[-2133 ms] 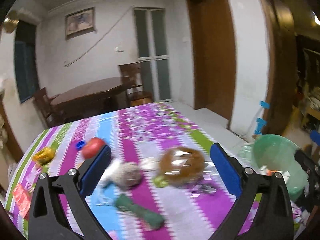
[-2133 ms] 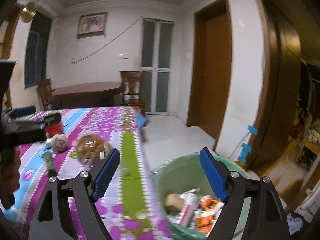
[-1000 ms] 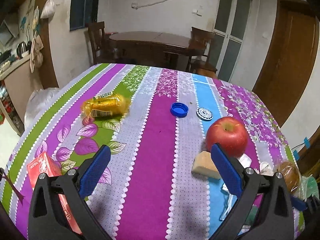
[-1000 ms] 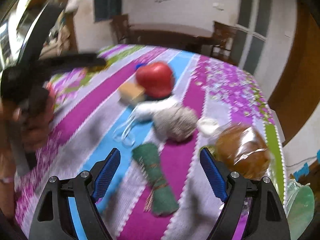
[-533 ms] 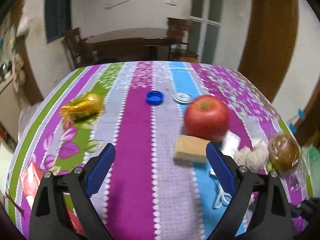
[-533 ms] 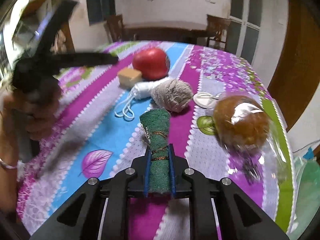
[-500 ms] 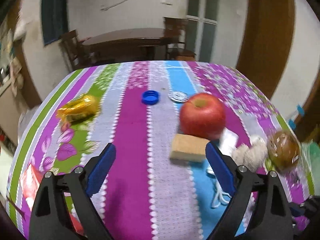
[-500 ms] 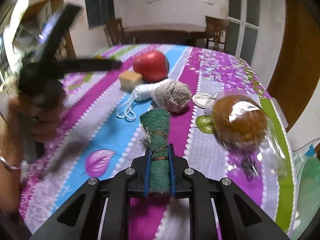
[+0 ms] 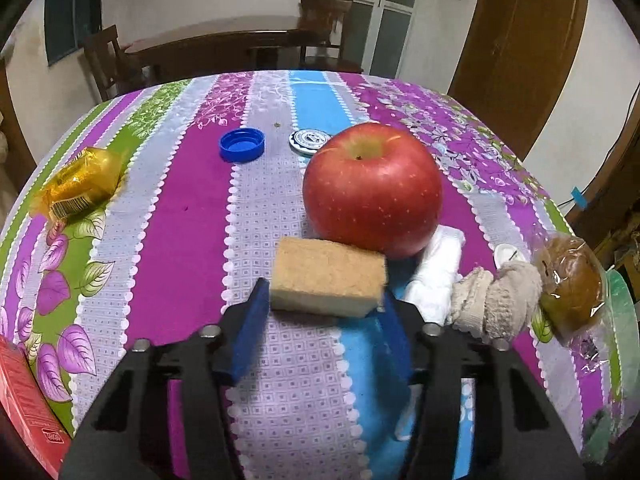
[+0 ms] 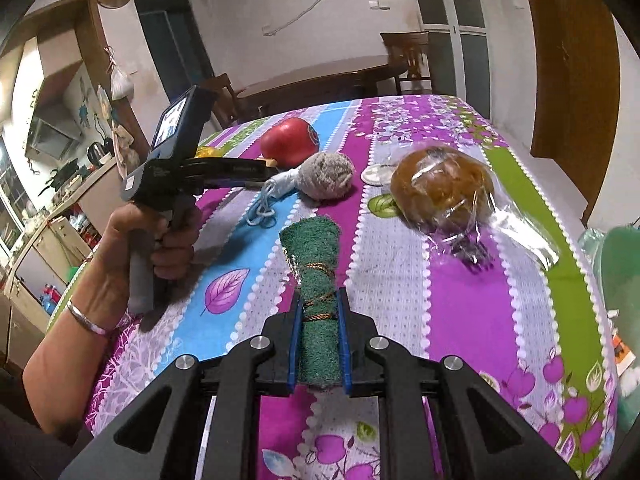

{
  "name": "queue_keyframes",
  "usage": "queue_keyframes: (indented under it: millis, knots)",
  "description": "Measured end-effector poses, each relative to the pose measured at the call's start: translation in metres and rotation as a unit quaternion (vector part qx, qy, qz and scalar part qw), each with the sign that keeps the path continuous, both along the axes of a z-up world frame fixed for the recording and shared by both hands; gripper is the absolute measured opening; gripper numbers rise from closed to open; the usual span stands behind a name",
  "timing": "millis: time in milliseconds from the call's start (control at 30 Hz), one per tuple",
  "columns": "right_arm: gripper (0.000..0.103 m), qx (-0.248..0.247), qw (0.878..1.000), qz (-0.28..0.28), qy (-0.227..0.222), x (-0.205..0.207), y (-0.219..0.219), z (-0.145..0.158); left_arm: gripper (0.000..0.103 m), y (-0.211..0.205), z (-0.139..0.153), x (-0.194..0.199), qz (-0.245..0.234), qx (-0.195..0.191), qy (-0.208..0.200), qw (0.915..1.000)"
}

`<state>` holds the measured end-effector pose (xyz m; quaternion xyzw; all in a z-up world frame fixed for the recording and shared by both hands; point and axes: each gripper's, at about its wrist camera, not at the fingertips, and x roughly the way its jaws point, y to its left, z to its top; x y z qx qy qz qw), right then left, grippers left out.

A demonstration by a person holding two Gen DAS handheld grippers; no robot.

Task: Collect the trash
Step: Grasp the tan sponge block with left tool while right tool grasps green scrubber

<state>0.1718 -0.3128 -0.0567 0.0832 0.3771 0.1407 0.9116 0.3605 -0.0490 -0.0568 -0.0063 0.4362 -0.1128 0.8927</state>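
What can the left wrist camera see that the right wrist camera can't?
Only the left wrist view shows the blue bottle cap, the red carton and the left gripper around the tan sponge. Only the right wrist view shows the right gripper shut on the green scouring roll. Both show the apple and the wrapped bun.

I see both views lit by even, warm indoor light from overhead. Shadows are soft and short under the apple (image 9: 372,188) and sponge (image 9: 326,278). The bread wrapper (image 10: 480,216) throws white glare. Fisheye bending curves the door frames and table edge, and the corners go black. Focus is sharp, with slight blur at the far right rims.
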Motion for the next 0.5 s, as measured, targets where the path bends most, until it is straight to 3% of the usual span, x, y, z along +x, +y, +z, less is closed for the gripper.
queue_keyframes:
  millis: [200,333,500]
  knots:
    - [0.016,0.004,1.000,0.000,-0.019,-0.015,0.007,0.009,0.044,0.006,0.023,-0.023,0.042,-0.001,-0.039,0.9984]
    - [0.016,-0.012,0.999,-0.005,-0.039,-0.025,0.014,0.021,0.044,0.010,0.057,-0.061,0.093,0.032,-0.105,0.9896]
    - [0.016,-0.047,0.995,-0.024,-0.084,-0.041,0.023,0.040,0.044,0.025,0.084,-0.117,0.129,0.021,-0.150,0.9800]
